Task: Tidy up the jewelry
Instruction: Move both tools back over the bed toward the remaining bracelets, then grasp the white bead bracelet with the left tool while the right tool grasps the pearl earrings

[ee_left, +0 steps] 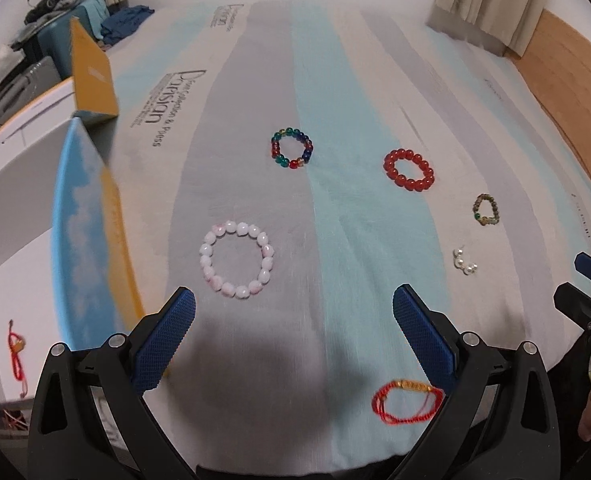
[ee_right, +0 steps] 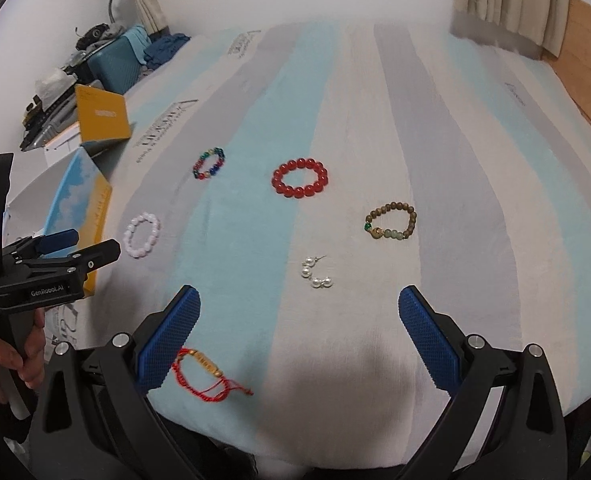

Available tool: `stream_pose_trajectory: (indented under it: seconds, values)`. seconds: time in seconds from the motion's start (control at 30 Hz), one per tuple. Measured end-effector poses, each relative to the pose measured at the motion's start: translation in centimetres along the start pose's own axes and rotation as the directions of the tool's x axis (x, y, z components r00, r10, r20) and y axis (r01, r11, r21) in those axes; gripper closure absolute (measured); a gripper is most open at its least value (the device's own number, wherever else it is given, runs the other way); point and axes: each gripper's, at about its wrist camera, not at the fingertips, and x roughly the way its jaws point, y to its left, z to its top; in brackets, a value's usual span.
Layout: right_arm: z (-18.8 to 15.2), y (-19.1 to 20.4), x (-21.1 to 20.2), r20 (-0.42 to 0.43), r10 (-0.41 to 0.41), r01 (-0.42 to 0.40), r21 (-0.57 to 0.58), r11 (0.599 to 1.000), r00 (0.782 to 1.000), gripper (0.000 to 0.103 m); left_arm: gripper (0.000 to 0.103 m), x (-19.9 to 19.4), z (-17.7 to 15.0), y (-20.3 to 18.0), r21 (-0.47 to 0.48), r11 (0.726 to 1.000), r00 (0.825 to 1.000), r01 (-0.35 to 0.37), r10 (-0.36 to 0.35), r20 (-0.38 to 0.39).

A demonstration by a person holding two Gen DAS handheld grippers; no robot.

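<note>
both claws hang released over the bed, nothing held. the left claw is nearer the pink bracelet, a ring of chunky glossy beads lying flat just far-left of its tips. the box stands open at left. the right claw faces the pearls, small and smooth.

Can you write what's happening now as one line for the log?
left gripper: open, empty | right gripper: open, empty | pink bracelet, red bracelet, pearl earrings: lying on bed
</note>
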Motion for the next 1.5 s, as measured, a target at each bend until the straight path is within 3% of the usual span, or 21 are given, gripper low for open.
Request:
stream_pose_trajectory:
  seconds: [0.5, 0.77, 1.27, 1.5]
  values:
    - [1.2, -1.0, 7.5, -0.106, -0.007, 0.009, 0.015, 1.0, 0.994, 0.008, 0.006, 6.4, 1.5, 1.1, 0.011, 1.0, 0.999, 0.003, -0.003, -0.041]
    - [0.9, -1.3, 11.0, -0.172, 0.006, -0.002, 0.023, 1.0, 0.985, 0.014, 0.006, 9.8, 1.4, 1.9, 0.021, 1.0, 0.997, 0.002, 0.0, -0.081]
    - [-0.2, -1.8, 13.5, -0.221, 0.023, -0.012, 0.051, 0.999, 0.975, 0.045, 0.007, 12.0, 1.4, 2.7, 0.03, 1.0, 0.997, -0.009, 0.011, -0.072]
    - [-0.7, -2.5, 13.2, -0.212, -0.008, 0.016, 0.034, 0.999, 0.977, 0.066, 0.027, 11.4, 1.4, 4.2, -0.033, 0.999, 0.997, 0.019, -0.022, -0.07]
